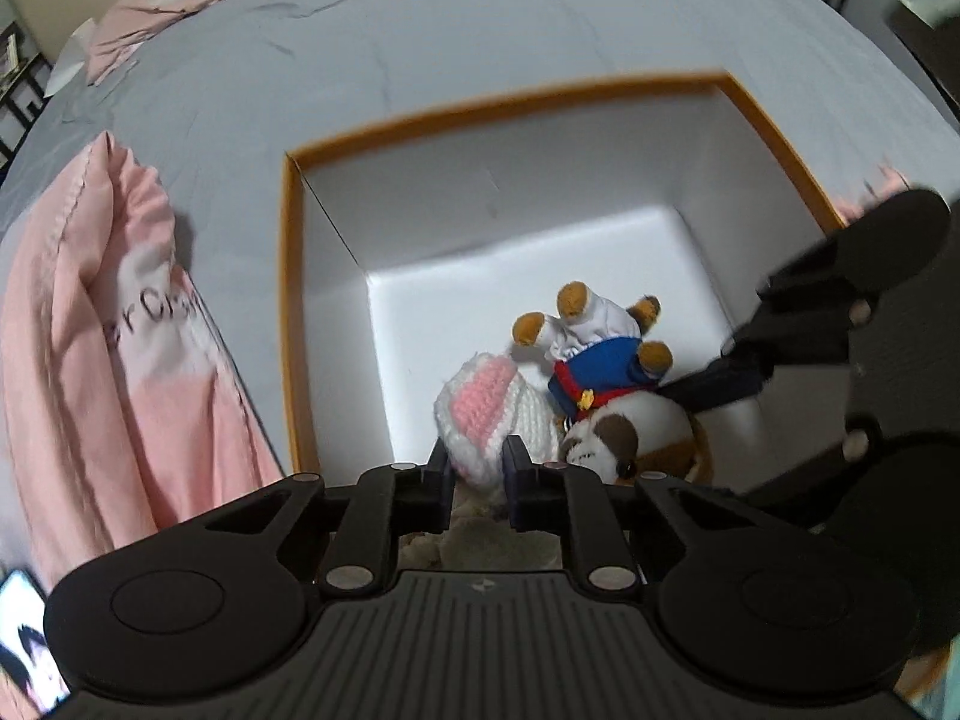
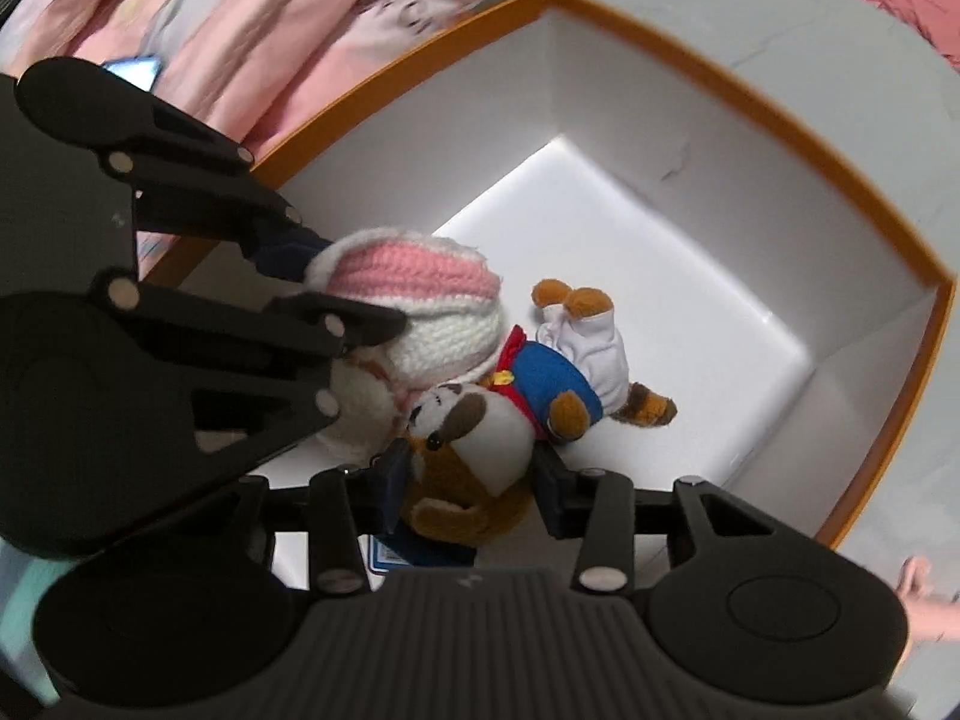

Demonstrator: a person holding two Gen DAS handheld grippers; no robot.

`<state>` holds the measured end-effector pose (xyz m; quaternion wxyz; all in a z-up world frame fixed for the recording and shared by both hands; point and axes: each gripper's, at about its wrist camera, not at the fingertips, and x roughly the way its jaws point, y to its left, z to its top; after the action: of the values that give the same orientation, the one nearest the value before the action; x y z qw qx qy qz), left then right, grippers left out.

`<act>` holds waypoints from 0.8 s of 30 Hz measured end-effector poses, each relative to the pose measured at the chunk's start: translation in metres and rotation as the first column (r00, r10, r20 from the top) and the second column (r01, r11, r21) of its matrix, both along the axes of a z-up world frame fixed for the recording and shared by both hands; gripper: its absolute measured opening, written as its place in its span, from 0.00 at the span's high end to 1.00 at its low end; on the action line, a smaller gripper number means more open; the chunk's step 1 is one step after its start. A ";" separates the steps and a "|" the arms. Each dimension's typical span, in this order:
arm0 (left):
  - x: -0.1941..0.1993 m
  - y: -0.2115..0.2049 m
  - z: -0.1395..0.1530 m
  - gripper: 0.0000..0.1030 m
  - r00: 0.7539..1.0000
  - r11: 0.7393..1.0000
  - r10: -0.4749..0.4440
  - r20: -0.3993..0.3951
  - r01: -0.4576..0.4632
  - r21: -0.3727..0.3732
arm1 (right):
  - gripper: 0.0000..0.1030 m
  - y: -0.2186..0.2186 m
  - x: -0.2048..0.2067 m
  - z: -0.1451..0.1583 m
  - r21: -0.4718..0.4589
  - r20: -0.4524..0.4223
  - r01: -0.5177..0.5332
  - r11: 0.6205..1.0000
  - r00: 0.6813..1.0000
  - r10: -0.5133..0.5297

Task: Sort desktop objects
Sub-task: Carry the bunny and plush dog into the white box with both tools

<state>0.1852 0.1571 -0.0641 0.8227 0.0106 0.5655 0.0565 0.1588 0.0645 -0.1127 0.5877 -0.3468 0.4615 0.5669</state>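
Right wrist view: right hand-held gripper (image 2: 471, 483) is down inside the orange-rimmed box (image 2: 738, 90), fingers either side of the stuffed dog's (image 2: 480, 438) head, touching or nearly touching it; can't tell for sure if it is pinching or just letting go. Left hand-held gripper (image 2: 354, 300) pinches the knitted bunny (image 2: 414, 306) by its pink-and-white ear end, also low in the box.

Step in hand, my guess: dropping both toys into the box. To do it well: lower until each toy rests on the white floor, spread the fingers fully, lift straight up so yarn or fur doesn't snag. Keep the two grippers from bumping, they are close together. Stay off the near wall.

Dog: brown and white, blue top with red collar, white pants, lying upside down, legs toward the box middle. Bunny: white yarn, pink inner ear, soft, touching the dog. The box sits on a bed with a grey sheet (image 1: 480, 30), pink cloth (image 1: 120, 330) beside it.
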 end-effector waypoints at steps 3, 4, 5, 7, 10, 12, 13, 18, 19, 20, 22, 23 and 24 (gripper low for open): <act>0.019 0.009 0.001 0.84 1.000 1.000 0.019 0.021 -0.019 -0.017 | 0.57 0.009 0.011 0.003 0.031 0.016 -0.010 0.999 1.000 0.010; 0.024 0.011 0.001 0.84 0.999 1.000 0.027 0.028 -0.026 -0.012 | 0.57 0.012 0.012 0.004 0.042 0.033 -0.024 0.999 0.999 0.022; 0.028 0.013 0.001 0.85 0.999 0.999 0.037 0.039 -0.037 -0.007 | 0.57 0.014 0.013 0.006 0.051 0.051 -0.036 0.998 0.998 0.033; 0.035 0.017 0.002 0.87 0.996 0.998 0.055 0.072 -0.056 0.004 | 0.57 0.025 0.026 0.010 0.064 0.074 -0.055 0.996 0.996 0.050; 0.043 0.020 0.006 0.87 0.992 0.998 0.052 0.114 -0.054 0.012 | 0.58 0.063 0.067 0.012 0.081 0.061 -0.053 0.995 0.997 0.048; 0.048 0.020 0.000 0.87 0.992 0.998 0.052 0.114 -0.054 0.016 | 0.58 0.070 0.072 0.004 0.095 0.049 -0.048 0.994 0.998 0.043; 0.050 0.021 -0.002 0.87 0.993 0.998 0.051 0.106 -0.053 0.018 | 0.58 0.070 0.078 0.004 0.089 0.045 -0.036 0.995 0.998 0.032; 0.042 0.025 0.001 0.87 0.989 0.999 0.039 0.143 -0.037 -0.019 | 0.51 0.066 0.084 -0.005 0.081 0.000 0.022 0.996 1.000 -0.022; 0.035 0.026 0.007 0.87 0.987 0.999 0.038 0.158 -0.033 -0.029 | 0.51 0.066 0.085 -0.006 0.080 -0.015 0.039 0.996 0.999 -0.038; 0.029 0.027 0.015 0.87 0.986 0.999 0.032 0.166 -0.026 -0.036 | 0.49 0.061 0.084 -0.005 0.079 -0.024 0.056 0.995 0.998 -0.054; 0.018 0.025 0.023 0.86 0.986 0.999 -0.006 0.166 0.012 -0.032 | 0.44 0.056 0.084 -0.007 0.080 -0.033 0.076 0.994 0.997 -0.073; 0.013 0.021 0.025 0.86 0.988 0.999 -0.032 0.154 0.035 -0.015 | 0.44 0.057 0.082 -0.009 0.080 -0.027 0.074 0.994 0.997 -0.072; 0.007 0.016 0.026 0.86 0.989 0.998 -0.057 0.137 0.057 0.004 | 0.44 0.057 0.079 -0.011 0.077 -0.019 0.065 0.995 0.998 -0.063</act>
<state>0.1921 0.1734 -0.0379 0.8608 0.0227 0.5073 0.0336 0.2379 0.1212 -0.1233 0.6147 -0.3042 0.4548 0.5681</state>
